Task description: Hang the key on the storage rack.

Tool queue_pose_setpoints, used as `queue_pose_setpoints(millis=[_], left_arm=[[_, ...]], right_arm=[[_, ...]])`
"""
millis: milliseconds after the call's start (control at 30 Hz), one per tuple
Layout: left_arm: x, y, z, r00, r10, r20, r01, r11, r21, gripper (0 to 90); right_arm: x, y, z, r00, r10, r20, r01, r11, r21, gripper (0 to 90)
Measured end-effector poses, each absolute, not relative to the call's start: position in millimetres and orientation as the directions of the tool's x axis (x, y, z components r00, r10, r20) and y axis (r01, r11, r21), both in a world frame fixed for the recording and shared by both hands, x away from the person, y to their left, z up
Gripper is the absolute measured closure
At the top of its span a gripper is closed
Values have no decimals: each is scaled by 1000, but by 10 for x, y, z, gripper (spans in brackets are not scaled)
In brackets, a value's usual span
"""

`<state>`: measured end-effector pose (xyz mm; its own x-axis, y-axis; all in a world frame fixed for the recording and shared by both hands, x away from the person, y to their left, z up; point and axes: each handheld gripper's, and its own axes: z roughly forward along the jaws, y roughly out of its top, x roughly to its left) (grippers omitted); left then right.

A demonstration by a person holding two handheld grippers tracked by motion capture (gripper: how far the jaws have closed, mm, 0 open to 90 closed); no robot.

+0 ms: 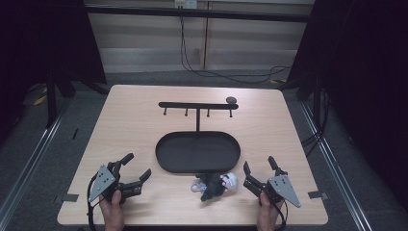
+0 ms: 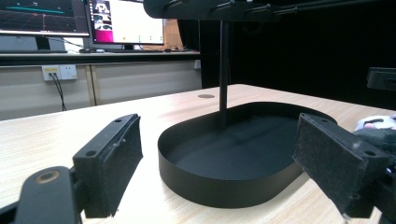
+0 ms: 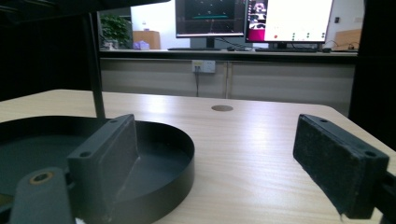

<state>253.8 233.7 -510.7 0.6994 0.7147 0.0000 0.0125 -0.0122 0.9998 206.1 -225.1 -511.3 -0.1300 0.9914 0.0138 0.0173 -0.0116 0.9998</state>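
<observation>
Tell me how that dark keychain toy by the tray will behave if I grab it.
The keychain toy looks plush, so it probably squashes and weighs little. Its metal ring would likely dangle. Lying slumped, it seems unlikely to roll.

The stand's crossbar (image 2: 243,7) is running off the top edge above the oval tray (image 2: 196,186). Beside that tray, the small dark-and-white bundle (image 1: 214,185) is staying too small to identify, and a jaw is hiding most of it in the left gripper view.
</observation>
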Motion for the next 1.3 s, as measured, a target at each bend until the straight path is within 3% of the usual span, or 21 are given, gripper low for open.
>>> queue_pose_setpoints(millis=[333, 467, 700, 767, 833, 1033, 1167, 1300], left_arm=[[2539, 2337, -5107, 699, 715, 0, 13, -12, 1000, 152], [2540, 2338, -5106, 699, 715, 2, 12, -14, 1000, 152], [2541, 2338, -5106, 699, 715, 2, 12, -14, 1000, 153], [2540, 2338, -5106, 698, 716, 1, 13, -14, 1000, 152], [2541, 2338, -5106, 699, 715, 2, 12, -14, 1000, 153], [2540, 2339, -5106, 699, 715, 2, 13, -15, 1000, 152], [2540, 2339, -5106, 699, 715, 2, 12, -15, 1000, 152], [2541, 2338, -5106, 699, 715, 2, 12, -14, 1000, 152]], right_arm=[[2059, -2255, -5112, -140, 990, 13, 19, -11, 1000, 138], [2085, -2235, -5100, -125, 992, 7, 49, -1, 999, 272], [2123, -2216, -5078, -135, 991, 13, 118, 3, 993, 273], [2124, -2202, -5071, -146, 989, 17, 139, 4, 990, 288], [2106, -2194, -5054, -181, 983, 31, 155, -3, 988, 368], [2073, -2170, -4962, -254, 966, 44, 187, 4, 982, 441], [2048, -2161, -4918, -314, 947, 61, 221, 11, 975, 467], [1992, -2151, -4911, -342, 938, 62, 227, 19, 974, 438]])
